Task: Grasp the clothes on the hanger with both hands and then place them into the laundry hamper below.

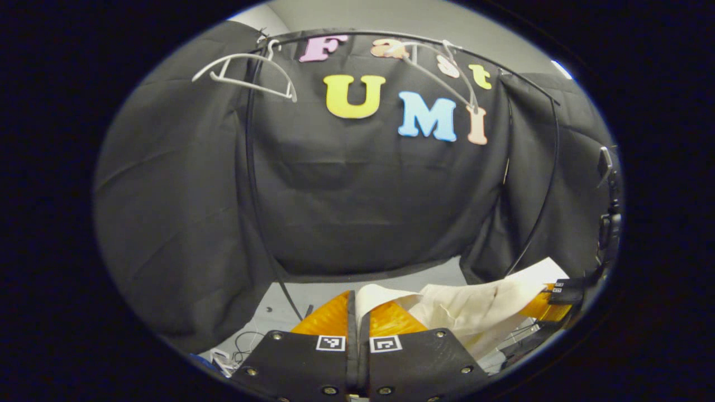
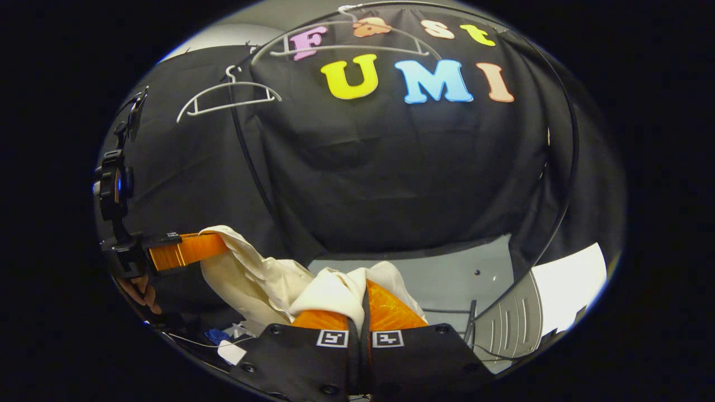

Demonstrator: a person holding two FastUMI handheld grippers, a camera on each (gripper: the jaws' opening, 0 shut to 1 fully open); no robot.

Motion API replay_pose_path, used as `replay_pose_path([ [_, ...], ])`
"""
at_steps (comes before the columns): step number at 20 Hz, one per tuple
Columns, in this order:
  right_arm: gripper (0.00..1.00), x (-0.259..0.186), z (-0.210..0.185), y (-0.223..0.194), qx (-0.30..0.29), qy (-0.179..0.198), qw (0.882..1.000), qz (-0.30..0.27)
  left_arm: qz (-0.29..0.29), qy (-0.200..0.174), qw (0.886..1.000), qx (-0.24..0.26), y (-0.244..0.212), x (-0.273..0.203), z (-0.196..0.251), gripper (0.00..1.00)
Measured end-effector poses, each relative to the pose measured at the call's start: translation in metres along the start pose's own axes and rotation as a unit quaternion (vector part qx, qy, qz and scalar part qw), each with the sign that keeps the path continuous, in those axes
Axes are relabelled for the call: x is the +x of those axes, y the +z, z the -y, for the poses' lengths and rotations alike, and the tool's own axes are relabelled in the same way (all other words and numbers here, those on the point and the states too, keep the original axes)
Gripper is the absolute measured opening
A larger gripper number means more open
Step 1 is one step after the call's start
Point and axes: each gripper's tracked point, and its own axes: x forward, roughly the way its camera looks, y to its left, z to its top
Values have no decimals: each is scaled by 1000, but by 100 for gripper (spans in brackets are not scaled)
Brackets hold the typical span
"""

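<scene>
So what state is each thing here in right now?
Left claw: shut on the cream garment.
Right claw: shut on the cream garment.
Cream garment: off the hangers, bunched, stretched between both claws.
Left hanger: bare, on the rail, tilted.
Right hanger: bare, on the rail, tilted.

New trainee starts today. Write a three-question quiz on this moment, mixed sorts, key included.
1. True or false: the garment hangs on a hanger.
2. What does the right gripper hold? A) hanger B) garment C) nothing
3. Fill in: on the rail hang two bare ____.

Key: 1 false, both hangers are bare; the left gripper and the right gripper are shut on the garment, stretched between them. 2 B. 3 hangers.
</scene>
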Motion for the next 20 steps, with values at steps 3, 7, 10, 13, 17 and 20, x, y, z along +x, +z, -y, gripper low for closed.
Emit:
replay_pose_path([
  [3, 2, 33, 12, -47, 15, -21, 999, -45, -41, -4, 999, 4, -64, 29, -8, 1],
  [7, 2, 69, 18, -120, 28, -38, 994, -99, -88, -6, 996, -15, -144, 66, -23, 1],
  [10, 2, 97, 11, -166, 14, -35, 991, -126, -116, -1, 993, -18, -196, 92, -32, 1],
  [13, 2, 125, -2, -205, 8, -19, 988, -152, -135, 2, 990, -33, -244, 122, -39, 1],
  [17, 1, 164, -5, -251, 39, -23, 981, -187, -154, 12, 987, -46, -300, 163, -51, 1],
  [20, 2, 192, 2, -283, 35, -37, 976, -211, -184, 7, 980, -70, -347, 199, -48, 1],
])
